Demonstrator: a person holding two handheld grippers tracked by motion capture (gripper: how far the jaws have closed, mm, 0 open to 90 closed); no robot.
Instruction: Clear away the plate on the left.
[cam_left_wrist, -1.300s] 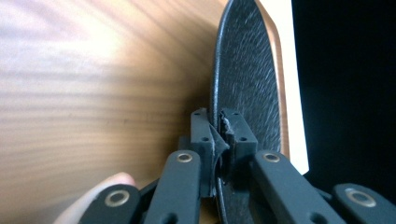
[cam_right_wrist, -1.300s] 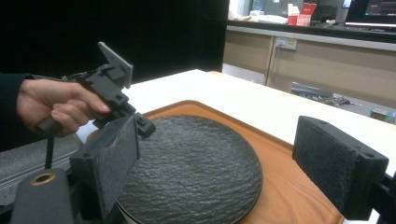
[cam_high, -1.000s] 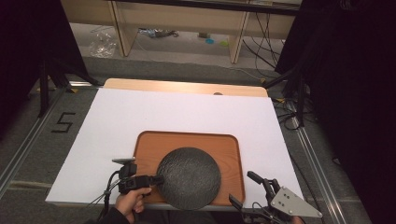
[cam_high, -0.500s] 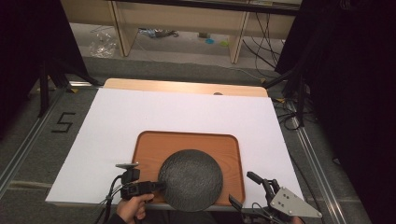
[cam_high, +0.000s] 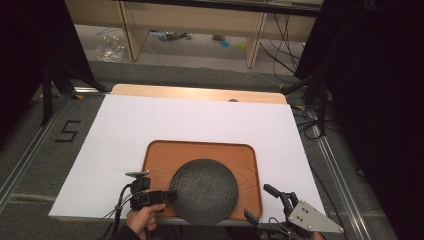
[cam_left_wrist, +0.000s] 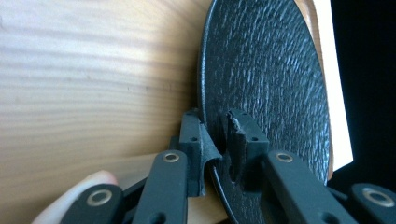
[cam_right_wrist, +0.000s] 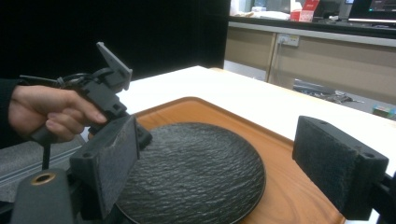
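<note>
Dark curtains ring the white-topped bench (cam_high: 120, 150). Left gripper (cam_high: 167, 196) jaws straddle the rim of the round black textured plate (cam_high: 205, 190), just easing apart. It rests on the brown wooden tray (cam_high: 200, 151). Right gripper (cam_high: 265, 202) jaws are spread, empty, beside the tray.

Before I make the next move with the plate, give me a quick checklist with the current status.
1. Left gripper on the black textured round plate: the jaws straddle its left rim, but whether the pads pinch firmly: cannot tell.
2. Right gripper open, empty and apart from the plate: ok.
3. Plate seated fully inside the brown wooden tray: its near edge overlaps the tray's near rim: not ok.
4. Far half of the tray bare, with room to slide the plate in: ok.
5. White table cover around the tray free of obstacles: ok.
</note>
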